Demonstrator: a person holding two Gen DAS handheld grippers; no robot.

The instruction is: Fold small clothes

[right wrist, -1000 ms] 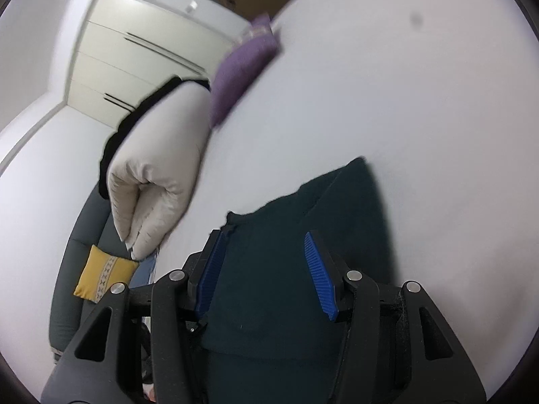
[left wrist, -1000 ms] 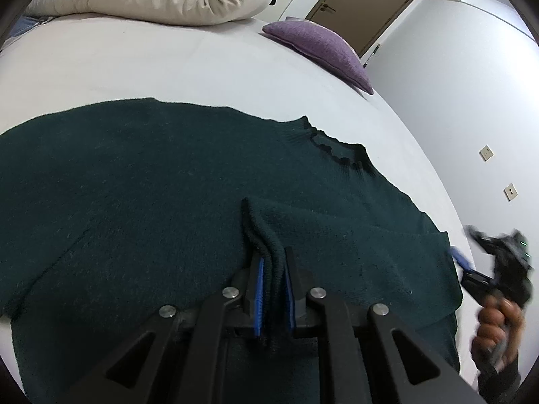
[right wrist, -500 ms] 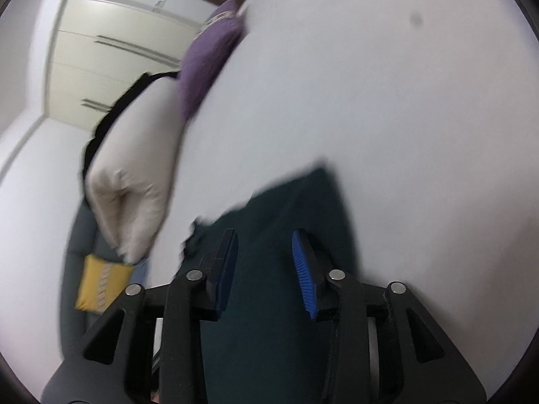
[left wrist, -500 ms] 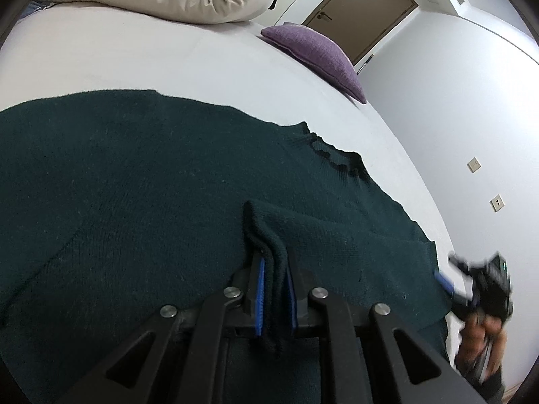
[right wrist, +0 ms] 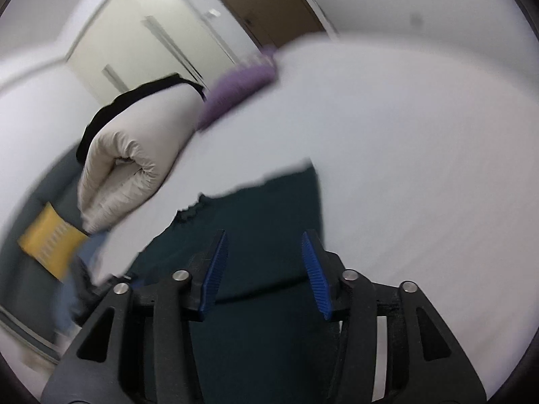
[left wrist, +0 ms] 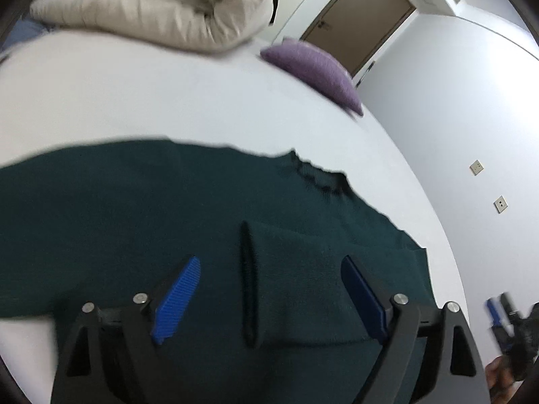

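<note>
Lying flat on the bed (left wrist: 209, 101): one dark green knit sweater (left wrist: 118, 208), fine ribbed texture, scalloped edge at the neckline (left wrist: 316, 176). One sleeve is folded in over the body, and its cuff end shows as a dark narrow slit (left wrist: 247, 282).

Left gripper (left wrist: 271, 271): jaws opening, already wide. Blue ridged pads (left wrist: 177, 299) sit either side of the cuff, not touching it. Nothing held.

Right gripper (right wrist: 264, 271): jaws opening, about half spread, blue ridged pads (right wrist: 315, 276) clear of the cloth. It hangs over the sweater's (right wrist: 269, 208) outer edge, and nothing is gripped. In the left view it appears at bottom right, blurred, with part of a hand (left wrist: 502, 375) under it.

Count: one sweater, two grippers, one purple cushion (left wrist: 313, 67), one puffy cream duvet (left wrist: 151, 10) rolled at the far end, one yellow cushion (right wrist: 50, 239) on a grey sofa (right wrist: 23, 286) beside the bed.

Surface: smooth white sheet, no visible wrinkles. Room: pale walls, one brown door (left wrist: 357, 23), two wall sockets (left wrist: 476, 167), cream wardrobe doors (right wrist: 151, 43) with long vertical handles. Both views are motion-blurred.
</note>
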